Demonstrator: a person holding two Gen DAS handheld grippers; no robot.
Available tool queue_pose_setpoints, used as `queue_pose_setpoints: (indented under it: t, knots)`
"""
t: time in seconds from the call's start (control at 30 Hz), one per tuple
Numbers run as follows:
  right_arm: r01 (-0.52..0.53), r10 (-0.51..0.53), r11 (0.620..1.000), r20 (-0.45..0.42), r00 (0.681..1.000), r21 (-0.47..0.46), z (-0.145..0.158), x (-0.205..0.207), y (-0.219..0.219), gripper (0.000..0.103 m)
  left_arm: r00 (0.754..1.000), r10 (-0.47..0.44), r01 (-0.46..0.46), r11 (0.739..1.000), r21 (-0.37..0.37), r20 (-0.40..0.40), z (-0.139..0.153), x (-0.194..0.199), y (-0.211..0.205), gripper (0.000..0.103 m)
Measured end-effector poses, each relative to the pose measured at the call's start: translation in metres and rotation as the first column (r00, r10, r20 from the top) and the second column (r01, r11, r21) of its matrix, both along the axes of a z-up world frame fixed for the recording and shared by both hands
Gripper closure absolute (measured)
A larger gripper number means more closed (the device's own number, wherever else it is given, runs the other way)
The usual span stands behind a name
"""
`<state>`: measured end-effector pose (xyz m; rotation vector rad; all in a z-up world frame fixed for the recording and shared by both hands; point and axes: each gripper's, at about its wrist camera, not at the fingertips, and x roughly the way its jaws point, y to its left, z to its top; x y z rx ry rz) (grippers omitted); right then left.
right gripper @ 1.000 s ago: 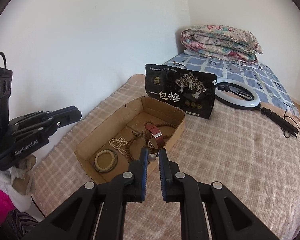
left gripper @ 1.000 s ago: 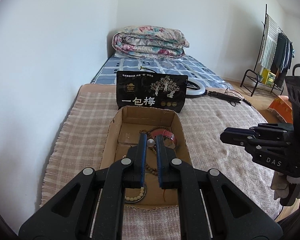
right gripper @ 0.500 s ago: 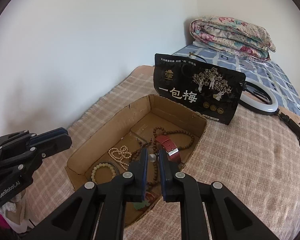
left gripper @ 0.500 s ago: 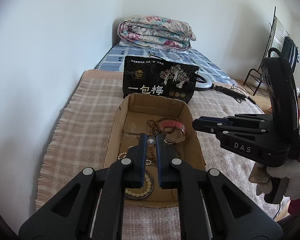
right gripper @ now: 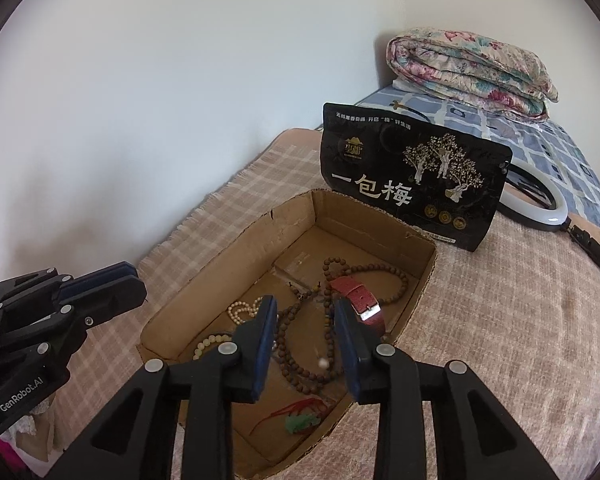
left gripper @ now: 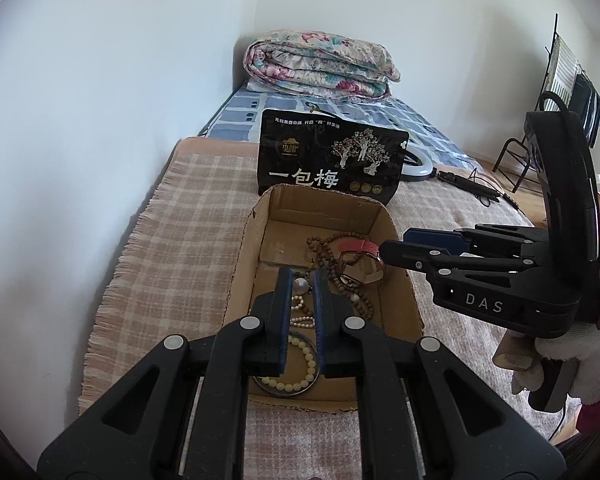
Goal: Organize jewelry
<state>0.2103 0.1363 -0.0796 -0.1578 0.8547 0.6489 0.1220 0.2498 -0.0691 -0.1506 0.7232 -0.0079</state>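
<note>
An open cardboard box (left gripper: 240,256) (right gripper: 228,252) on the plaid blanket holds jewelry: a brown bead necklace (right gripper: 300,364), a red-strap watch (right gripper: 356,296) (left gripper: 356,246), a white bead strand (right gripper: 242,308), a cream bead bracelet (left gripper: 296,378) and a green pendant with red cord (right gripper: 300,420). My left gripper (left gripper: 301,285) is shut on a pale pearl bead (left gripper: 301,285) above the box. My right gripper (right gripper: 304,320) is open over the box; a small white pearl (right gripper: 323,363) shows between its fingers, in mid-air or on the necklace.
A black snack bag (left gripper: 332,160) (right gripper: 412,180) stands against the box's far end. A white ring light (right gripper: 540,200) with its cable lies to the right. A folded floral quilt (left gripper: 320,64) sits on the bed behind. The wall runs along the left.
My right gripper moved over the box and opened, letting go of the small pearl it held. My left gripper came closer to the box, still shut on its bead.
</note>
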Motion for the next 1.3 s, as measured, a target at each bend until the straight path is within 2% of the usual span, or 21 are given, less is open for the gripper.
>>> queue_pose_setpoints:
  t: [0.03, 0.1, 0.13, 0.23, 0.33, 0.37, 0.5, 0.87, 1.03, 1.23, 1.3]
  knots:
    - [0.005, -0.005, 1.000, 0.002, 1.000, -0.001, 0.001, 0.000, -0.001, 0.068, 1.000, 0.000, 0.000, 1.000, 0.002, 0.000, 0.000, 0.000, 0.000, 0.091]
    - [0.019, -0.019, 1.000, 0.020, 1.000, -0.008, 0.004, -0.001, -0.003, 0.051, 1.000, 0.003, -0.003, 1.000, 0.003, 0.009, 0.002, -0.002, -0.001, 0.072]
    - [0.025, -0.024, 1.000, 0.029, 0.999, -0.010, 0.005, -0.001, -0.004, 0.047, 1.000, 0.006, -0.006, 1.000, 0.007, 0.014, 0.003, -0.002, -0.002, 0.066]
    - [0.035, -0.034, 0.999, 0.045, 0.998, -0.018, 0.009, -0.002, -0.008, 0.037, 1.000, 0.013, -0.013, 1.000, 0.011, 0.021, 0.006, -0.004, -0.002, 0.063]
    - [0.053, -0.051, 0.998, 0.067, 0.996, -0.024, 0.013, -0.004, -0.013, 0.026, 0.999, 0.023, -0.024, 1.000, 0.015, 0.030, 0.008, -0.005, -0.004, 0.047]
    - [0.056, -0.054, 0.998, 0.073, 0.996, -0.023, 0.015, -0.004, -0.014, 0.024, 0.999, 0.026, -0.026, 0.999, 0.019, 0.033, 0.009, -0.005, -0.005, 0.045]
    - [0.069, -0.066, 0.997, 0.093, 0.994, -0.034, 0.022, -0.007, -0.020, 0.018, 0.999, 0.031, -0.033, 0.999, 0.033, 0.042, 0.013, -0.008, -0.008, 0.044]
    - [0.078, -0.070, 0.996, 0.144, 0.987, -0.051, 0.040, -0.028, -0.034, 0.014, 0.995, 0.060, -0.063, 0.998, 0.031, 0.075, 0.028, -0.021, -0.016, 0.043]
    - [0.078, -0.065, 0.995, 0.176, 0.982, -0.064, 0.050, -0.043, -0.043, 0.012, 0.993, 0.070, -0.073, 0.997, 0.030, 0.098, 0.037, -0.032, -0.025, 0.037]
    - [0.091, -0.081, 0.995, 0.201, 0.976, -0.039, 0.064, -0.061, -0.063, 0.009, 0.991, 0.073, -0.080, 0.995, 0.057, 0.116, 0.045, -0.045, -0.041, 0.037]
    - [0.094, -0.086, 0.995, 0.214, 0.973, -0.031, 0.068, -0.067, -0.071, 0.004, 0.990, 0.074, -0.081, 0.995, 0.059, 0.117, 0.046, -0.049, -0.045, 0.035]
